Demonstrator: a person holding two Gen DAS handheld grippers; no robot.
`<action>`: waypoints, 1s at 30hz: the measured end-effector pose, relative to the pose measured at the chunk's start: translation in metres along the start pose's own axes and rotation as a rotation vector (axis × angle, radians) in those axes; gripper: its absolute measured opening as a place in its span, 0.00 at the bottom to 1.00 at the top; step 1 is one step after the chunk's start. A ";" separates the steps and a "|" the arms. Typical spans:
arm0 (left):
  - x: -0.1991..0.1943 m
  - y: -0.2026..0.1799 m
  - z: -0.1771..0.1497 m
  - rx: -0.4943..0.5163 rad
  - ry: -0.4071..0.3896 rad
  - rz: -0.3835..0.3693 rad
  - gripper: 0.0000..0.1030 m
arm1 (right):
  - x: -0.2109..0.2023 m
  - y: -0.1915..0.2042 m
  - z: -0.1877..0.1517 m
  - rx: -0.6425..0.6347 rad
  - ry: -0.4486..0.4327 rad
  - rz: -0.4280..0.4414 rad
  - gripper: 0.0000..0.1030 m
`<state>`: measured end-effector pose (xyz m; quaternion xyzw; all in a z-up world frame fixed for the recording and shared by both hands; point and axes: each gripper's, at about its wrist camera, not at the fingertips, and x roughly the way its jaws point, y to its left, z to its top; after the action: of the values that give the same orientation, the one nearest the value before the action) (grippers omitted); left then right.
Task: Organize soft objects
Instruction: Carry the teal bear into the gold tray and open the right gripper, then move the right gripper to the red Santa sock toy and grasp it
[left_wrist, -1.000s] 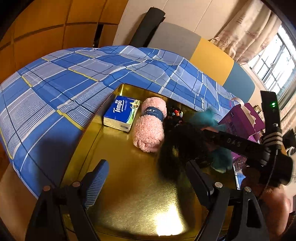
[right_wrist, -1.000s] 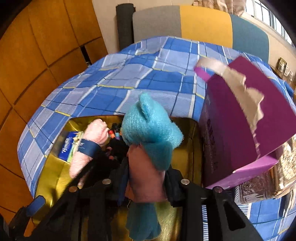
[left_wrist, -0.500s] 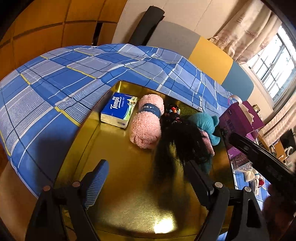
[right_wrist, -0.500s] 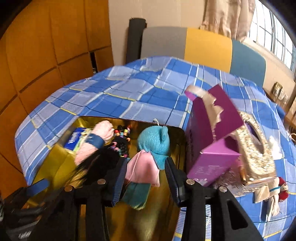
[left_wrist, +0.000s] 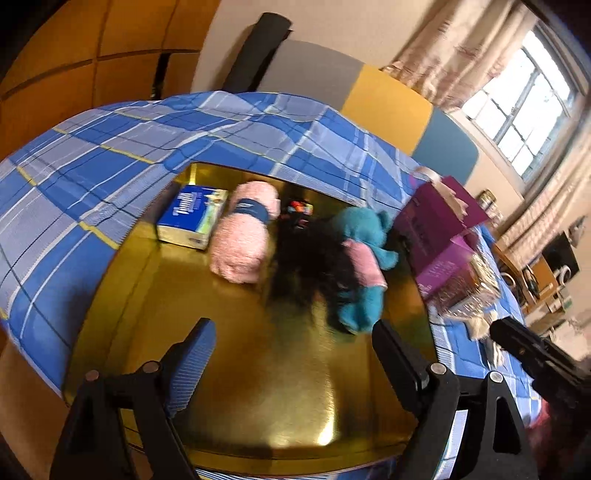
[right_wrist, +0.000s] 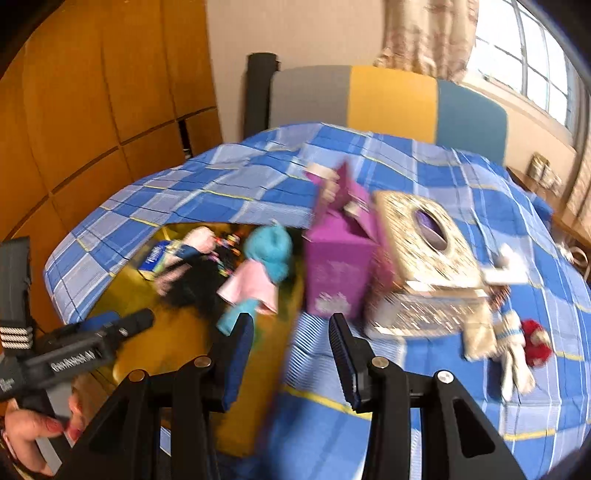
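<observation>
A gold tray (left_wrist: 207, 306) lies on a blue plaid bed. In it are a teal plush toy in a pink shirt (left_wrist: 364, 254), a black furry item (left_wrist: 314, 262), a rolled pink towel (left_wrist: 242, 236) and a blue tissue pack (left_wrist: 192, 216). The toy also shows in the right wrist view (right_wrist: 264, 266). My left gripper (left_wrist: 291, 350) is open and empty over the tray's near part. My right gripper (right_wrist: 291, 343) is open and empty, raised over the tray's right edge. A small doll with a red hat (right_wrist: 521, 347) lies on the bed to the right.
A purple box (right_wrist: 338, 269) stands just right of the tray, with a glittery gold tissue box (right_wrist: 424, 258) beside it. Small coloured bottles (left_wrist: 299, 210) sit at the tray's back. A headboard and wooden wardrobe lie behind; a window is at right.
My right gripper let go of the teal plush toy in the tray, opened, and pulled back and to the right. The left gripper stayed open over the tray.
</observation>
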<state>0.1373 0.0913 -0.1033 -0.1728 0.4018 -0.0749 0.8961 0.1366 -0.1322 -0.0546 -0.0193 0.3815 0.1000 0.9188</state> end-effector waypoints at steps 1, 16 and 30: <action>0.000 -0.004 -0.001 0.010 0.001 -0.011 0.86 | -0.001 -0.007 -0.004 0.012 0.009 -0.005 0.41; -0.002 -0.091 -0.044 0.255 0.088 -0.187 0.94 | 0.001 -0.140 -0.095 0.247 0.225 -0.151 0.41; 0.007 -0.168 -0.068 0.407 0.162 -0.236 0.94 | -0.021 -0.308 -0.049 0.424 0.054 -0.315 0.55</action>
<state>0.0920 -0.0834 -0.0887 -0.0279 0.4260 -0.2721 0.8624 0.1488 -0.4428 -0.0868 0.1121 0.4105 -0.1270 0.8960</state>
